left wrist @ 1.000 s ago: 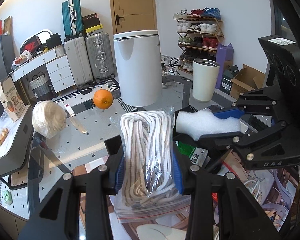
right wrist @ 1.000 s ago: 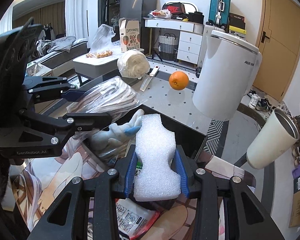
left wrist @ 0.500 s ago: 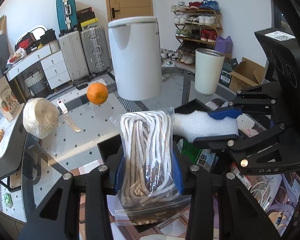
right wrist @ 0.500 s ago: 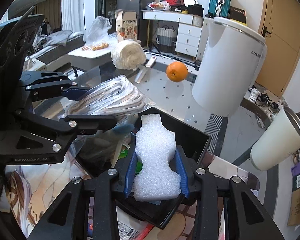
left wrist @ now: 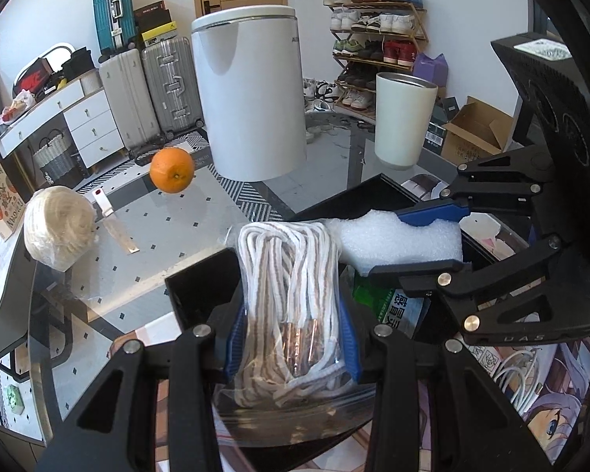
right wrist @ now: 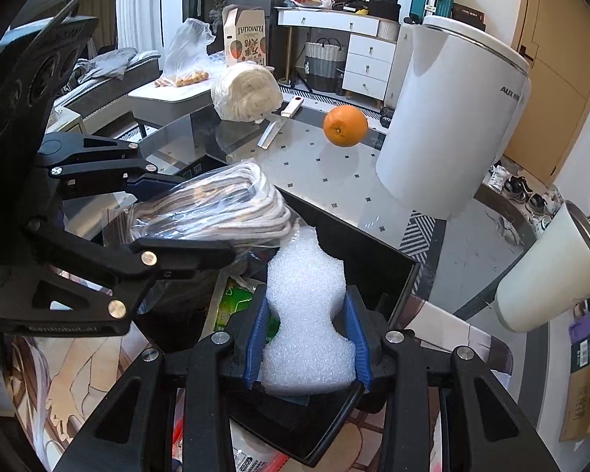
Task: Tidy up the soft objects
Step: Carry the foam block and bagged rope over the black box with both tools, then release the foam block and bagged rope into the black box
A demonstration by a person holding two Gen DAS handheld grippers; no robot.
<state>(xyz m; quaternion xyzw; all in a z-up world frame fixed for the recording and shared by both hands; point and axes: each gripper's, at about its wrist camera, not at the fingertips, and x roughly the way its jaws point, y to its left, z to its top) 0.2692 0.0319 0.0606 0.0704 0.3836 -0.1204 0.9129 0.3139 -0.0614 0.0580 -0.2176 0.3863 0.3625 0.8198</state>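
The left hand-held gripper (left wrist: 291, 338) clenches a bagged rope bundle (left wrist: 291, 291); the right hand-held gripper (right wrist: 308, 340) clenches white foam (right wrist: 306, 314) over a black tray (right wrist: 373, 259). On the counter (right wrist: 314, 173) beyond stand an orange (right wrist: 345, 125) and a white bin (right wrist: 452, 126).

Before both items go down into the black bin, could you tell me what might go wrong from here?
1. The left gripper pinches a slippery plastic bag of rope; the bag could slide out.
2. The right gripper squeezes the white foam piece hard; it may spring aside when released.
3. Both loads crowd together over the black bin and could collide.
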